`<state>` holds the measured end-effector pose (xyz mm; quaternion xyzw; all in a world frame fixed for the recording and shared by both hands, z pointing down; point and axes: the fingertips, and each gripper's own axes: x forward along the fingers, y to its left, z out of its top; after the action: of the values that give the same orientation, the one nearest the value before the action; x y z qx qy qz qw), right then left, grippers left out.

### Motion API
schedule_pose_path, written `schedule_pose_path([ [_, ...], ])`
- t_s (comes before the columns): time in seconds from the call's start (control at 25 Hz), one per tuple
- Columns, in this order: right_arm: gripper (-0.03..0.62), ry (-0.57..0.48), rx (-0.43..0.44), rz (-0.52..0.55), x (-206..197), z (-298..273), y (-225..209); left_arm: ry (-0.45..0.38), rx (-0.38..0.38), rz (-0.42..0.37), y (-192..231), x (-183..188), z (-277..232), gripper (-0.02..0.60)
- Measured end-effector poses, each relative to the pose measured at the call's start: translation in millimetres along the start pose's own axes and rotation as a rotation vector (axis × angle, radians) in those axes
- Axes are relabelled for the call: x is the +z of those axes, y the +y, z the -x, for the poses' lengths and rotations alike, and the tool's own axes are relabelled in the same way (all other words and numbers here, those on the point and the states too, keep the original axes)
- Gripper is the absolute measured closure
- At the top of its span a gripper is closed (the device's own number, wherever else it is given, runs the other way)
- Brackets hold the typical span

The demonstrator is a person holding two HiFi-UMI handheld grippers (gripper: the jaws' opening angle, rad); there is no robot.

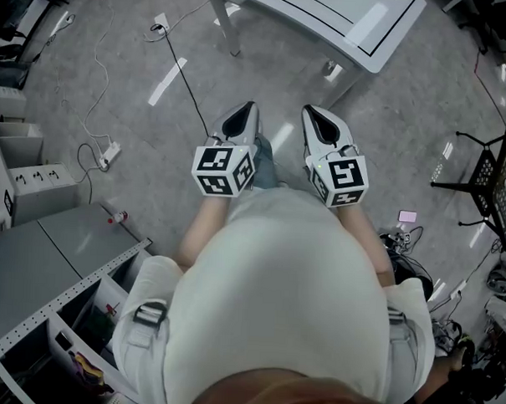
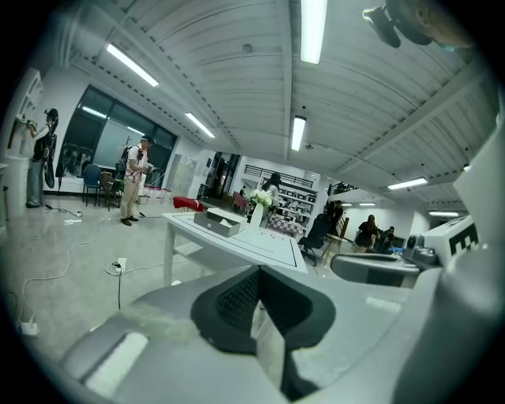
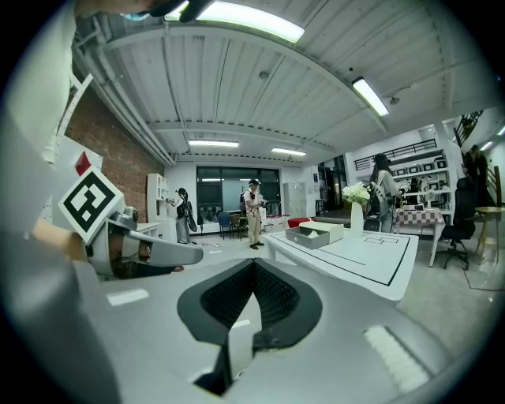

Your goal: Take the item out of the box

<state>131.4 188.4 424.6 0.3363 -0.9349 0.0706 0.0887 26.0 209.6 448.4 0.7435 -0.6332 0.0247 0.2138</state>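
Both tools are held side by side in front of the person's body, above the grey floor [image 1: 159, 59] and well short of the white tabletop [image 1: 371, 30]. The left tool [image 1: 247, 110] has its jaws pressed fully together with nothing between them, and its own view shows only the dark ribbed pads meeting at the tip. The right tool [image 1: 312, 112] is the same: jaws closed against each other and empty. The box [image 3: 319, 233] stands on the far part of the tabletop, well apart from both tools. It looks like a grey tray with a paler part lying against it on the side nearer a vase [image 3: 357, 208] of white flowers. What lies inside the box is too small to make out. A black outline runs along the tabletop's edge. A white power strip [image 1: 110, 155] with its cable lies on the floor to the person's left.
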Motion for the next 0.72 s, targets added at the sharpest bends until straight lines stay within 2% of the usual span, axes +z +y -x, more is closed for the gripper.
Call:
schedule_pose_path([
  [0.72, 0.594, 0.027, -0.062, -0.022, 29.7, -123.8, -59.4, 0.048, -0.031, 0.003, 77.3, 56.7, -105.8, 0.581],
])
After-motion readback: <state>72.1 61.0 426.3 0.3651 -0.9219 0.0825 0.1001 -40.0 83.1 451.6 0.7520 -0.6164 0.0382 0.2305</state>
